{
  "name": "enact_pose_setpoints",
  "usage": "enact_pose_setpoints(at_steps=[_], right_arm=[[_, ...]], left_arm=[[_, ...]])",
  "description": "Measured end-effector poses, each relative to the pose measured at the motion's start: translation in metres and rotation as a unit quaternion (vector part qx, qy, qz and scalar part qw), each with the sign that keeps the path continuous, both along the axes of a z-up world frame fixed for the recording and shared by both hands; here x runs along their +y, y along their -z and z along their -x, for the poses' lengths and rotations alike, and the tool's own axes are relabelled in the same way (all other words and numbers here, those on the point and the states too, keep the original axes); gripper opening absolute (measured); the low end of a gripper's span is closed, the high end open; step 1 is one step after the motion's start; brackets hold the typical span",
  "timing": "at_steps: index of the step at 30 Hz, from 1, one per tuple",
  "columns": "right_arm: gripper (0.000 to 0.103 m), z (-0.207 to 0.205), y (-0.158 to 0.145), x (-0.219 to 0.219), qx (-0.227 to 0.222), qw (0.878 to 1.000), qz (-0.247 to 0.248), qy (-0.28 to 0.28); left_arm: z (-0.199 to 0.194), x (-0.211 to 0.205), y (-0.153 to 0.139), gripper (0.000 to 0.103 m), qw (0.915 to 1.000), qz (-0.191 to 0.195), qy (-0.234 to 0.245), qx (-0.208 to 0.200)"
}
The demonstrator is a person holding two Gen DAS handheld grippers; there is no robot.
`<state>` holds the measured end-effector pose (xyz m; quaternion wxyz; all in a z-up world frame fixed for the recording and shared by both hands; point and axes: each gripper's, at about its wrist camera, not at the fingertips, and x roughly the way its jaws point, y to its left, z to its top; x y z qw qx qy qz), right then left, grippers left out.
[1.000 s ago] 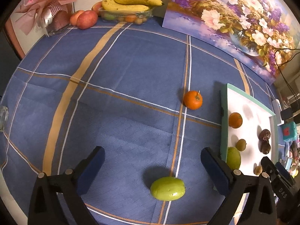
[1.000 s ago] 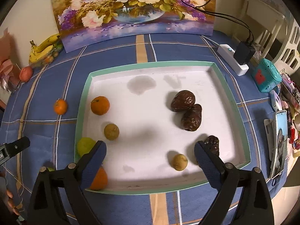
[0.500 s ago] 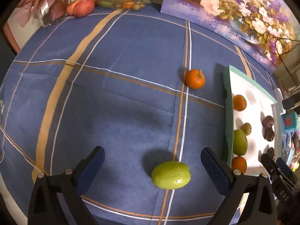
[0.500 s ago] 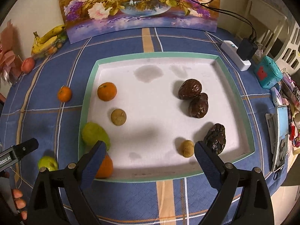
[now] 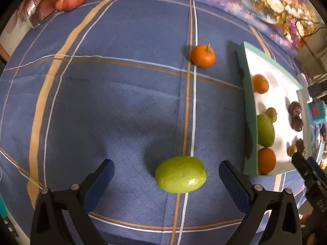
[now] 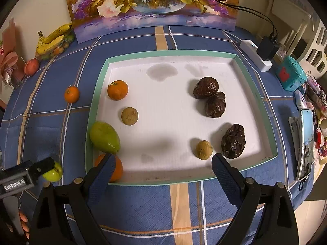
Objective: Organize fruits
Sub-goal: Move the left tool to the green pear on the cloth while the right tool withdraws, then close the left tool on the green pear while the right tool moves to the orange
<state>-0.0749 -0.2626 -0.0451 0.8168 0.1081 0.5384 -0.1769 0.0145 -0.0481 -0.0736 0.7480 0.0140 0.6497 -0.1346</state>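
A green fruit [image 5: 180, 174] lies on the blue cloth between the open fingers of my left gripper [image 5: 165, 176], untouched; it also shows in the right wrist view [image 6: 53, 172]. An orange [image 5: 202, 56] lies loose farther off, left of the teal-rimmed white tray [image 6: 171, 52]. In the tray are two oranges [image 6: 117, 89] [image 6: 117, 170], a green fruit [image 6: 104, 137], two small tan fruits [image 6: 129, 116] [image 6: 204, 149] and three dark brown fruits [image 6: 206, 87]. My right gripper [image 6: 162, 171] is open and empty over the tray's near edge.
A flower painting [image 6: 153, 4] leans at the back. Bananas on a punnet [image 6: 53, 40] and a red apple [image 6: 31, 67] sit at the far left. A power strip with charger [image 6: 257, 58], a teal box [image 6: 290, 75] and a phone [image 6: 305, 143] lie right of the tray.
My left gripper has moved forward and lower, so the green fruit now lies between its fingers. My right gripper has drawn back toward the tray's near edge.
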Motion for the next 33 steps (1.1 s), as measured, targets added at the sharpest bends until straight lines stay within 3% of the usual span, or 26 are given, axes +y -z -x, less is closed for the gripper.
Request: enact_pose_setpoints(at_steps=[9, 18, 20, 28, 33], right_arm=[[0.095, 0.001, 0.002, -0.002, 0.004, 1.0, -0.004, 0.0], [0.095, 0.0, 0.003, -0.003, 0.007, 1.0, -0.005, 0.002], [0.095, 0.0, 0.004, -0.004, 0.008, 1.0, -0.005, 0.003], [0.095, 0.0, 0.005, -0.003, 0.01, 1.0, -0.007, 0.004], [0.095, 0.0, 0.006, -0.003, 0.01, 1.0, -0.009, 0.004]], left_arm=[[0.005, -0.005, 0.013, 0.1, 0.9997, -0.018, -0.004, 0.018], [0.006, -0.011, 0.012, 0.071, 0.9995, 0.007, 0.001, 0.032], [0.006, -0.013, 0.01, 0.055, 0.9991, 0.023, 0.004, 0.037], [0.011, -0.025, 0.003, 0.054, 0.9987, 0.034, 0.005, 0.039], [0.006, -0.008, 0.001, 0.054, 0.9989, 0.035, 0.001, 0.032]])
